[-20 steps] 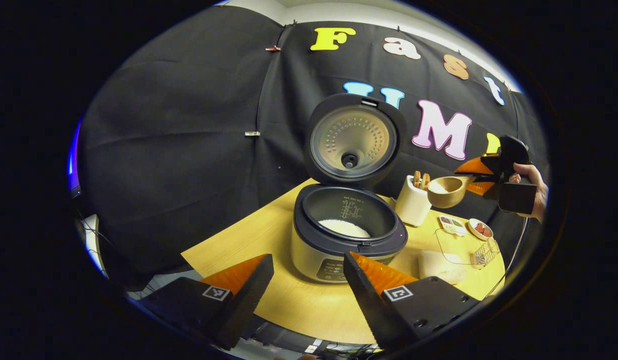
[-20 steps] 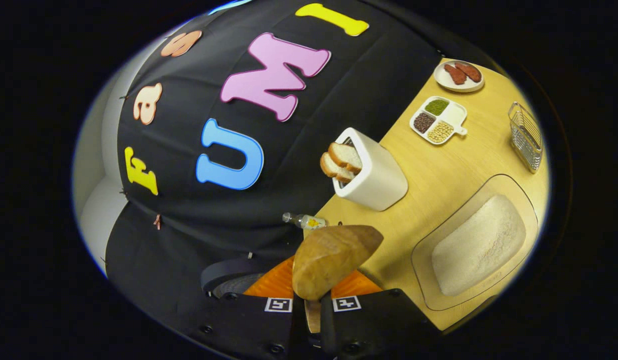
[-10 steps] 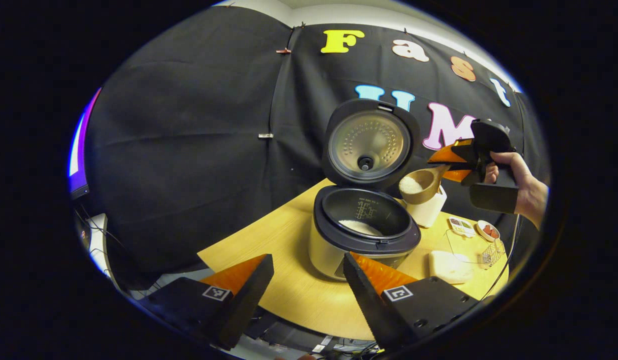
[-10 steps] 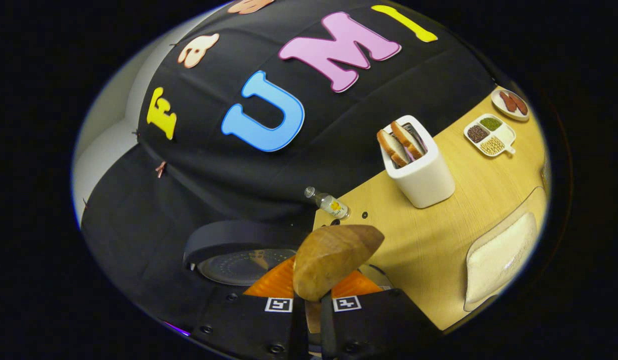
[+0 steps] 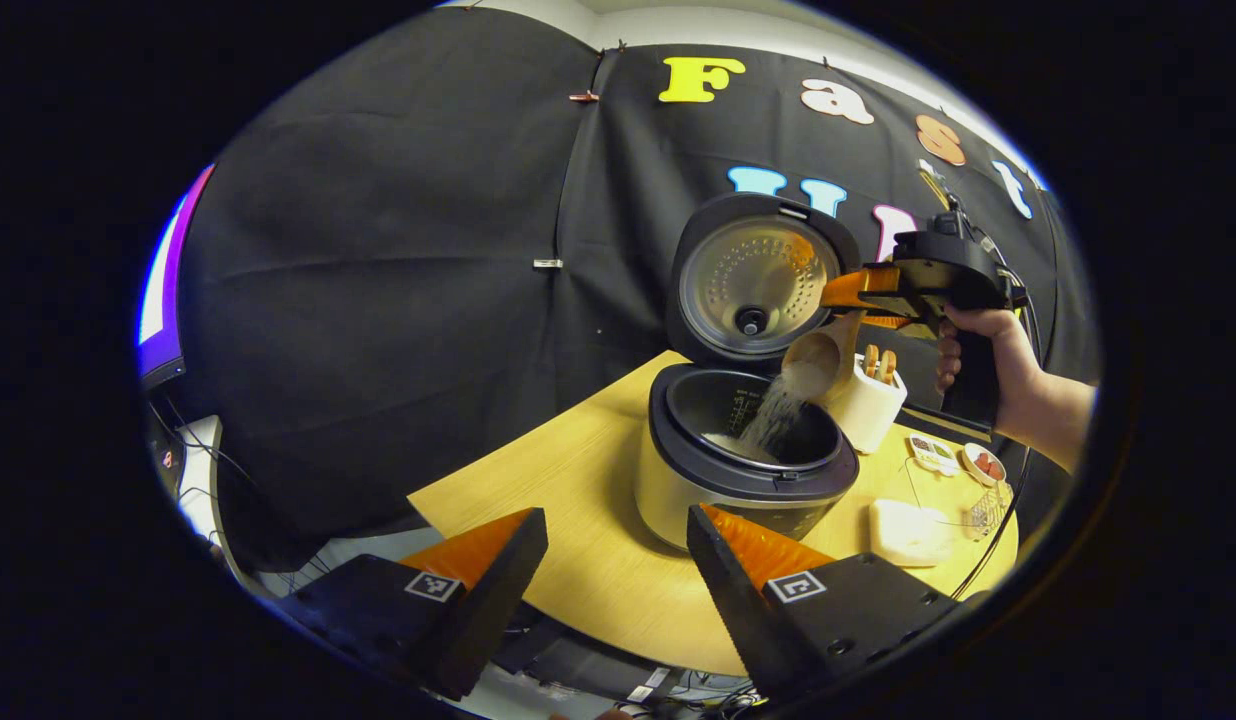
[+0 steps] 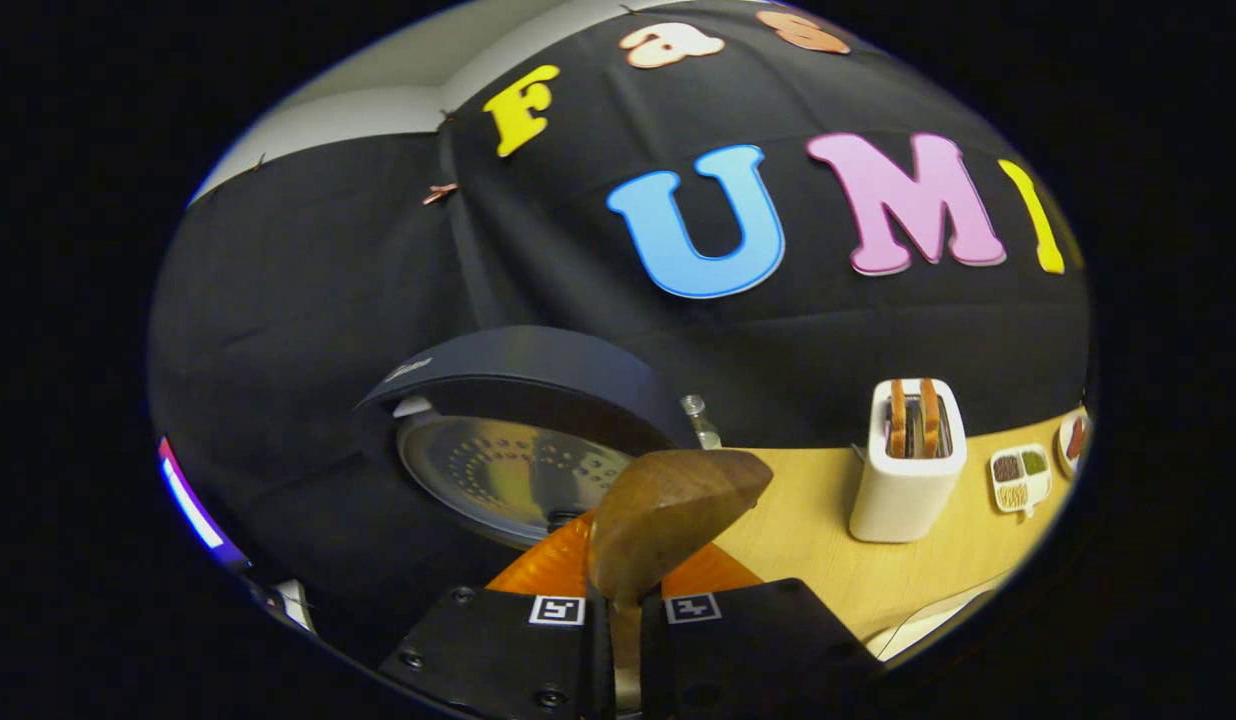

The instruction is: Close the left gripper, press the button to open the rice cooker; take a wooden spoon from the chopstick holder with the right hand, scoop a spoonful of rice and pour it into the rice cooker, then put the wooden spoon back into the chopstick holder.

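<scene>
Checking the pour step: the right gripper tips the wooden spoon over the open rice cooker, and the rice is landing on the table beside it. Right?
Not quite. In the left gripper view the right gripper tips the wooden spoon over the open rice cooker, but the rice falls into the pot, not onto the table.

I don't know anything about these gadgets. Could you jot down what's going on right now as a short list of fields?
Action: rice pouring from the wooden spoon into the rice cooker
Cooker lid: open, upright
Right gripper: shut on the spoon handle, held by a hand
Left gripper: open, holding nothing, short of the cooker
Chopstick holder: white, just right of the cooker in the left gripper view
Surface: wooden table
</scene>
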A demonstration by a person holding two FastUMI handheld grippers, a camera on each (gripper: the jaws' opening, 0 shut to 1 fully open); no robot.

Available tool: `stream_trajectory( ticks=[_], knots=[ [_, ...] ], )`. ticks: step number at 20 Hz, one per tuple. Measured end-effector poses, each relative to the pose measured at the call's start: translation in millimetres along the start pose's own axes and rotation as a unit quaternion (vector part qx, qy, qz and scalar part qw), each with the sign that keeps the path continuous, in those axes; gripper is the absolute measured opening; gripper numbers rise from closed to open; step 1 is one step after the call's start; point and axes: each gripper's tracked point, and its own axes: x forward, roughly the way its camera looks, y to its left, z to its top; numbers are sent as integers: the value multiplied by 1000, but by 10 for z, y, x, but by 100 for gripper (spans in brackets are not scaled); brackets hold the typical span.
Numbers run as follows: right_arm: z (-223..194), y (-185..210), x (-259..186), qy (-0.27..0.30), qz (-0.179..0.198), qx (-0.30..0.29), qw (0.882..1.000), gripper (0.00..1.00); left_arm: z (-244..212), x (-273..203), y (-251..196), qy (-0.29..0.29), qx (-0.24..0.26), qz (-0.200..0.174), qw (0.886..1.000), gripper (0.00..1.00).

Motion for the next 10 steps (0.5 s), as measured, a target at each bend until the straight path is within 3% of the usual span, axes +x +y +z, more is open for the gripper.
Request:
stream_trajectory(
  ticks=[5, 10],
  knots=[
    [-49, 300, 54, -23, 49, -140, 989, 14, 32, 33, 16, -2, 0, 1, 1000, 95],
    [-348, 449, 96, -4, 83, -219, 972, 14, 27, 49, -35, -1, -2, -2, 1000, 95]
  ],
)
